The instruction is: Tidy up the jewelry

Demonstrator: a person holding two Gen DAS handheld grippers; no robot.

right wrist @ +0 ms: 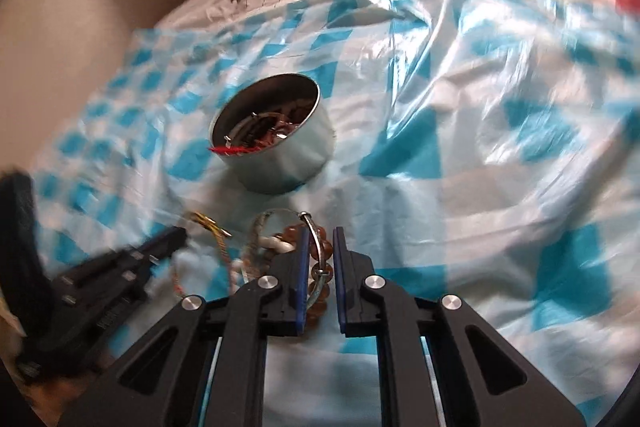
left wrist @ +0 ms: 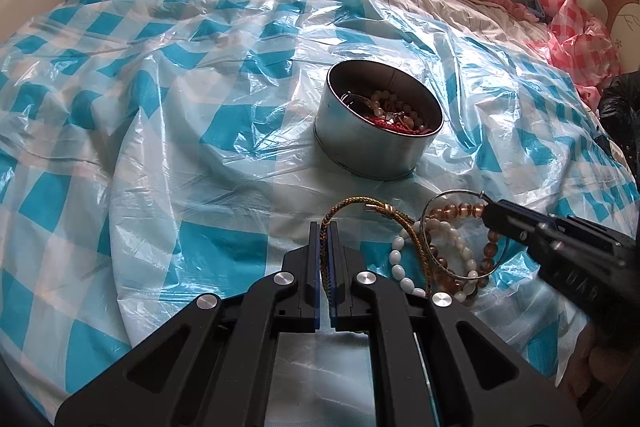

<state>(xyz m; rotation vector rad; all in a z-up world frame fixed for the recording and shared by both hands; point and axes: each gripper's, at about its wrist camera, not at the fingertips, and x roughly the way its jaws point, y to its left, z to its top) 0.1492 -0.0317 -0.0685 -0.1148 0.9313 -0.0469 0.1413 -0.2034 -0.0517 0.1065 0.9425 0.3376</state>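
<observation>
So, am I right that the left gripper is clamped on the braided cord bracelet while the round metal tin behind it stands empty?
Not quite: the tin is not empty; the left wrist view shows beads and red pieces of jewelry inside it. The rest holds: the left gripper is clamped on the braided cord bracelet.

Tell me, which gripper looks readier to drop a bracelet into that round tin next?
Probably the right gripper: the thin silver hoop sits between its fingers, nearer the tin. The left gripper pinches the braided cord bracelet, so either could.
</observation>
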